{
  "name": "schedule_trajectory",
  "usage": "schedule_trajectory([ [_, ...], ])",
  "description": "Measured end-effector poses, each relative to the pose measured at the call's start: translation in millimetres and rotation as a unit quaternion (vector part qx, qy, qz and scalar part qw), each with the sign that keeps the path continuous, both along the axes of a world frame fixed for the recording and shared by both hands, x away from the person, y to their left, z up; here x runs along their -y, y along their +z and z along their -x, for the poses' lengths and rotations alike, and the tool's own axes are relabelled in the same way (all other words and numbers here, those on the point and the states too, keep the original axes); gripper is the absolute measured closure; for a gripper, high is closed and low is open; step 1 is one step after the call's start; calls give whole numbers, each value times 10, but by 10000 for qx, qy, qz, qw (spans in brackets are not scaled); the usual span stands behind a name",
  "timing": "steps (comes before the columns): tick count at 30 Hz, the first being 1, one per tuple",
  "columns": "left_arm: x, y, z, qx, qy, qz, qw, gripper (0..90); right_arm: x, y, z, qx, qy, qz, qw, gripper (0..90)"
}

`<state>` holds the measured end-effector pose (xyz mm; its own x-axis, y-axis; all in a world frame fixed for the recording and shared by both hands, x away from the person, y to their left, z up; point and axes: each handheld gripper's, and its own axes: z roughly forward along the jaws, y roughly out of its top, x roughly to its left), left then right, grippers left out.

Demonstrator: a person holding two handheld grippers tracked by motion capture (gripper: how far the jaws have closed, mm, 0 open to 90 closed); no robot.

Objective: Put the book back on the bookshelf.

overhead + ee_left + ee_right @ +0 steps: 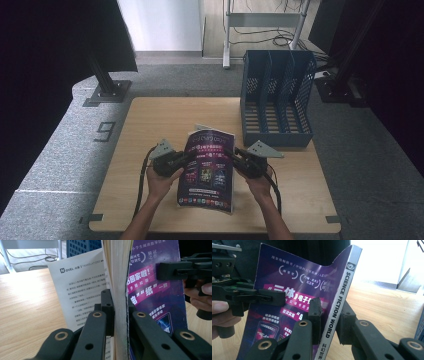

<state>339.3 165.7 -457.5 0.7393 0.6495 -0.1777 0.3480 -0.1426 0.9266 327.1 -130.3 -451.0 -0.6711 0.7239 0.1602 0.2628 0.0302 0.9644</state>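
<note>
Grey carpet lies all around a light wooden desk (pixel 150 150), and dark curtains hang at both sides of the room. At the far right corner of the desk stands a blue file rack (pixel 276 100) with three slots, all of them bare.

Near the front edge, in the middle of the desk, a person holds up a purple magazine (pixel 207 170). It stands tilted, with its cover toward the person. A white loose page (pixel 80 287) with small print sticks out behind it.

The left gripper (pixel 184 159) has its jaws shut tight on the open edge of the magazine, with the stack of pages squeezed between them. The right gripper (pixel 234 156) has its jaws closed on the spine side, one jaw on the cover and one behind the white spine. Both hands (pixel 161 182) sit low, just above the desk.
</note>
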Motion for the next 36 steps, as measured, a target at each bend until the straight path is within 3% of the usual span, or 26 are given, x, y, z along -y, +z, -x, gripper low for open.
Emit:
schedule_trajectory([
  [10, -40, -2, -48, -9, 28, 129, 9999, 858, -48, 51, 11, 102, 5, -2, 9999, 765],
  [36, -111, 112, -122, 123, 185, 110, 9997, 859, -154, 128, -65, 336, 28, 20, 9994, 776],
])
